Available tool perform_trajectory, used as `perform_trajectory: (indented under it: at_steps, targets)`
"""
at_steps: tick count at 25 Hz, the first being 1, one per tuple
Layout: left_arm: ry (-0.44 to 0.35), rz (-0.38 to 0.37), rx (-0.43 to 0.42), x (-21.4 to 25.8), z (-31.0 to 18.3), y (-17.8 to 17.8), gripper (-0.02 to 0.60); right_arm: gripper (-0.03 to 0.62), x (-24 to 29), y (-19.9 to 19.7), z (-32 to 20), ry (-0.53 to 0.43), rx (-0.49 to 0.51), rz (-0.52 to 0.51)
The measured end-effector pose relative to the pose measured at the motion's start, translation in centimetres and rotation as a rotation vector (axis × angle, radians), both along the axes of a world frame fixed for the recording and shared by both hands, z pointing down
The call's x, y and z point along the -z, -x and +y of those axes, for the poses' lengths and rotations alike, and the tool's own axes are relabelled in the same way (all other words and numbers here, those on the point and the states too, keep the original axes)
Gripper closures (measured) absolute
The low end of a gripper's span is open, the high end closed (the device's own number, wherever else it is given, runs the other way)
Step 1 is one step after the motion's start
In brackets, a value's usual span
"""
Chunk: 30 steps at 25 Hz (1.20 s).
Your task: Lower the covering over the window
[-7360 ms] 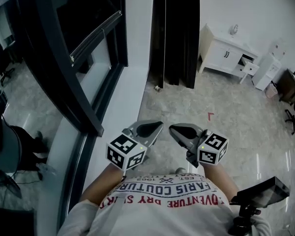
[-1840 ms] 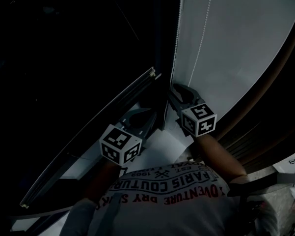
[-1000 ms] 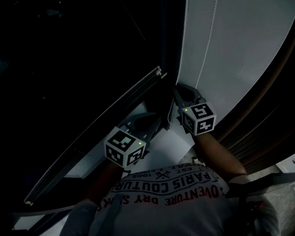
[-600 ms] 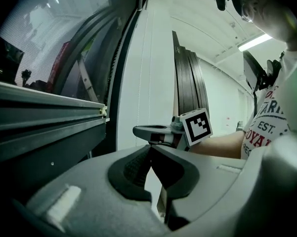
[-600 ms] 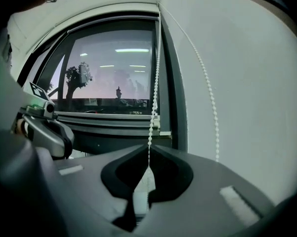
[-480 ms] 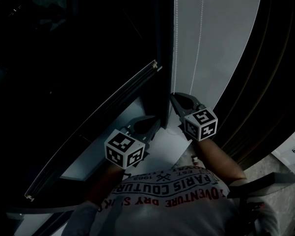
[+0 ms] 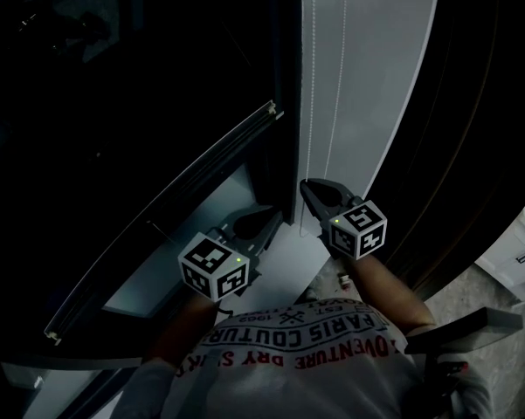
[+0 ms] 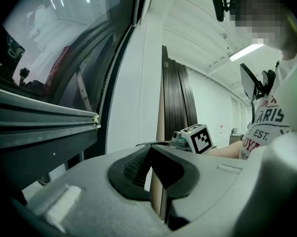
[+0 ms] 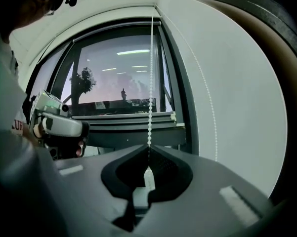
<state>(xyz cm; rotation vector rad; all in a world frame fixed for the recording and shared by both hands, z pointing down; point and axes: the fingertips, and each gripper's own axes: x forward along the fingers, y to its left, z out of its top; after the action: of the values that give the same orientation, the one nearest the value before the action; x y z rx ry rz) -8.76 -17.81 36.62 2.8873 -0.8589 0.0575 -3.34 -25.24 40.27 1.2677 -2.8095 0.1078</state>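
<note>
Right, the right gripper has its jaws nipped on the bead chain, and only its own view shows it: the beads run straight down into the closed pads. From the head view the chain is just two pale lines on the white wall, beside the dark window frame. The left gripper, in its own view, has its pads pressed together on nothing. A grey rail crosses the window behind the chain.
</note>
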Motion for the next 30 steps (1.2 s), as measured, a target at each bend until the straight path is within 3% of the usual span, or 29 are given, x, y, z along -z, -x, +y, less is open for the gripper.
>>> perform_trajectory:
  at_steps: [10, 12, 18, 23, 30]
  targets:
    - [0.003, 0.049, -0.093, 2.6, -3.1, -2.5, 0.577, 0.589, -0.9, -1.3, 0.6, 0.033, 0.009, -0.056]
    - [-0.008, 0.036, -0.100, 3.3, -3.9, -3.3, 0.518, 0.589, -1.2, -1.3, 0.8, 0.036, 0.017, -0.045]
    - [-0.027, 0.048, -0.113, 4.5, -5.3, -4.9, 0.489, 0.589, -1.2, -1.7, 1.2, 0.035, 0.026, -0.026]
    - [-0.043, 0.040, -0.128, 5.4, -4.8, -6.4, 0.469, 0.589, -1.3, -0.9, 2.8, 0.055, 0.097, 0.016]
    - [-0.063, 0.015, -0.068, 8.1, -6.2, -8.0, 0.472, 0.589, -0.8, -0.5, 3.3, 0.117, 0.201, -0.007]
